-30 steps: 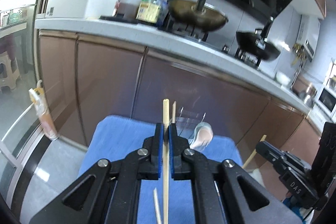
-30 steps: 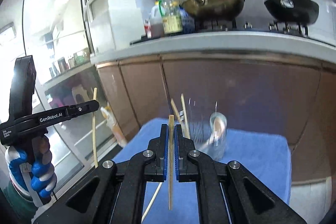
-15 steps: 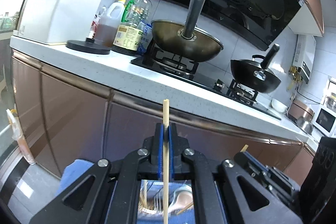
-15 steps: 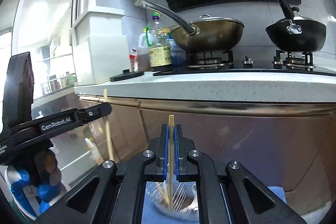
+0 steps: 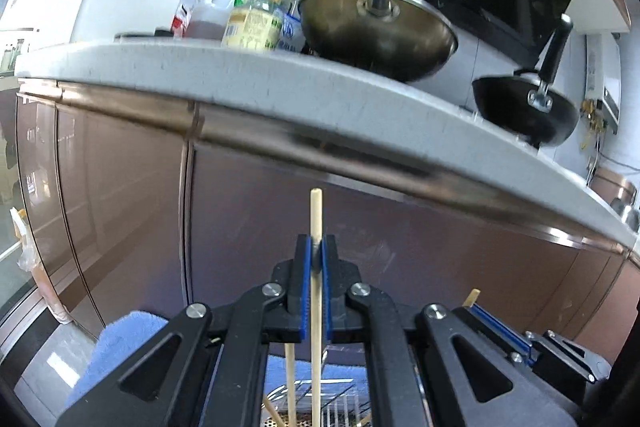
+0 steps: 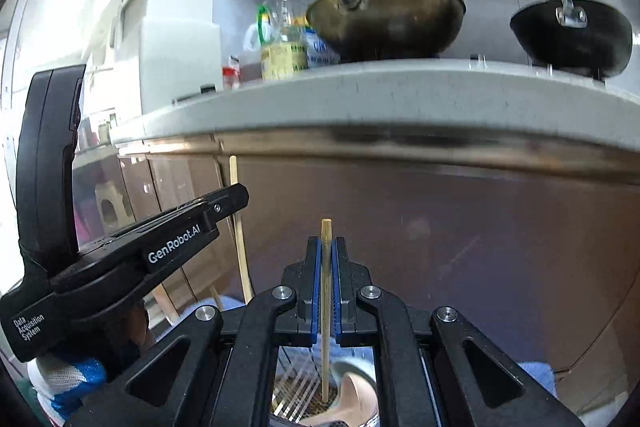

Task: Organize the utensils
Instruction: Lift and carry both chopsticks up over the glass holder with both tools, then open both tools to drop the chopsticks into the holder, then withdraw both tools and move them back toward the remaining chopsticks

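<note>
My left gripper [image 5: 316, 247] is shut on a wooden chopstick [image 5: 316, 307] held upright, its lower end over a clear utensil holder [image 5: 320, 403] that has another chopstick [image 5: 291, 383] standing in it. My right gripper [image 6: 327, 247] is shut on a second wooden chopstick [image 6: 326, 307], upright, its lower tip inside the holder [image 6: 296, 391] beside a pale spoon [image 6: 356, 399]. The left gripper [image 6: 230, 201] with its chopstick [image 6: 240, 247] shows at the left of the right wrist view. The right gripper [image 5: 478, 301] shows low right in the left wrist view.
The holder stands on a blue towel [image 5: 120, 343]. Brown cabinet fronts [image 5: 400, 227] rise close ahead under a grey counter edge [image 5: 320, 95]. On the counter are a brass wok [image 5: 376, 31], a black pan [image 5: 524, 107] and oil bottles [image 5: 256, 19].
Both grippers have dropped lower and closer to the cabinet, each still holding its chopstick. The counter now sits higher in both views and the holder lies directly under the fingers.
</note>
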Action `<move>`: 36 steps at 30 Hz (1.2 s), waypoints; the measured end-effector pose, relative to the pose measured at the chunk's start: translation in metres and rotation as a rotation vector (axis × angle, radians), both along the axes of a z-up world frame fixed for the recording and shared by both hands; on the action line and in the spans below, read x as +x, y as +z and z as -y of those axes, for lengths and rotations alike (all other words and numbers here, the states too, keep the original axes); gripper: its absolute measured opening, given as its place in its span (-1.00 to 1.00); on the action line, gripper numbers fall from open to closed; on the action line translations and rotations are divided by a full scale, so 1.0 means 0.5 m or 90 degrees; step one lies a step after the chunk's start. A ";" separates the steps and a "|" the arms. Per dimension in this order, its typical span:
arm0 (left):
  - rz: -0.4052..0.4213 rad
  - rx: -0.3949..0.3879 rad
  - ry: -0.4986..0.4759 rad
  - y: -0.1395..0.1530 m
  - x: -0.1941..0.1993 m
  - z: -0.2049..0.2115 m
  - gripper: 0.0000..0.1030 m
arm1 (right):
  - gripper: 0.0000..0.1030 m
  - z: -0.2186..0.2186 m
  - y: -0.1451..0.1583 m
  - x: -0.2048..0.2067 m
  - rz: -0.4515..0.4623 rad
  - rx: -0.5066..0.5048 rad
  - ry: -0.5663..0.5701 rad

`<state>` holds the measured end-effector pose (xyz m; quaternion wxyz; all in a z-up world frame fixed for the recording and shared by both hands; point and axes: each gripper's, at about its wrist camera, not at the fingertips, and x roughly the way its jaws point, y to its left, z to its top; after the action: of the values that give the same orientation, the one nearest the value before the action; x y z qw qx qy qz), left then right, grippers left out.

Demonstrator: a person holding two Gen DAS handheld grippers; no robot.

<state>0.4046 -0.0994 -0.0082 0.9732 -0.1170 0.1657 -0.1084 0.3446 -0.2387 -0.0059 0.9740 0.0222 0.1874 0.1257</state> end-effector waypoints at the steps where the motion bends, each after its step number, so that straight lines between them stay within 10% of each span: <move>1: -0.004 0.002 -0.004 -0.012 0.002 0.000 -0.91 | -0.90 0.001 -0.016 0.005 -0.012 0.000 0.001; 17: 0.019 0.019 0.008 0.054 -0.110 -0.080 -0.79 | -0.55 0.018 0.007 -0.065 -0.016 0.012 -0.018; 36: 0.040 0.082 0.035 0.163 -0.454 -0.218 -0.46 | -0.44 0.051 0.113 -0.397 0.033 0.020 -0.084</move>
<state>0.1774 0.0097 0.0733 0.9860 -0.0553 0.1385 -0.0742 0.1461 -0.2643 0.0506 0.9842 0.0462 0.1582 0.0648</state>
